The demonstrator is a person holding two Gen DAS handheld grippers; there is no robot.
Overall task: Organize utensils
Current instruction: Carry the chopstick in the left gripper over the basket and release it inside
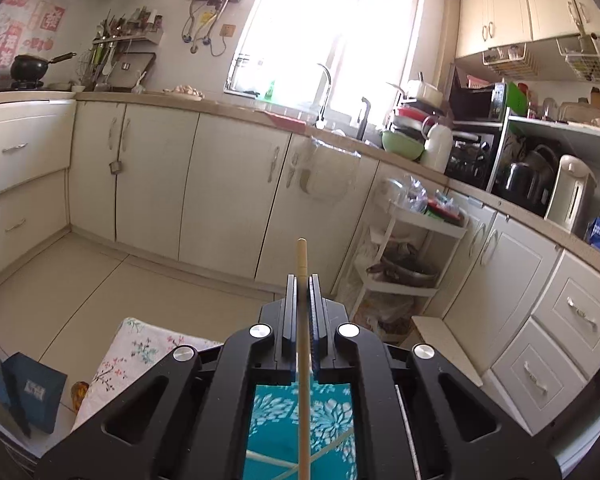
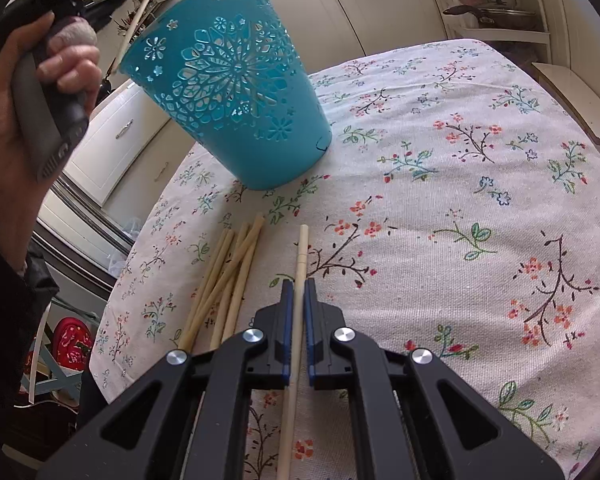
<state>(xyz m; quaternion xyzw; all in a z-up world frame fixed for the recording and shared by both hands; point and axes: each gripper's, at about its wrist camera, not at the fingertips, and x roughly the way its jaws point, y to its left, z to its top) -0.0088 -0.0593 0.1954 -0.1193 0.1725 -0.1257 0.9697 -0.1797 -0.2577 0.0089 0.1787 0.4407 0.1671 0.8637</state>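
Right wrist view: the right gripper has its fingers clamped on a single chopstick, whose tip juts out ahead just above the floral worktop. Just to its left lies a loose bundle of chopsticks on the cloth — several, crossing one another — and beyond them stands the teal holder, a perforated cup resting on the worktop. The left gripper likewise has its fingers closed on a chopstick of its own, held up above the teal holder (its patterned wall and a few sticks inside show between the gripper's arms), with the person's left hand beside the rim. I judge the task partly done: some sticks are in, two are in the grippers, and the bundle is left.
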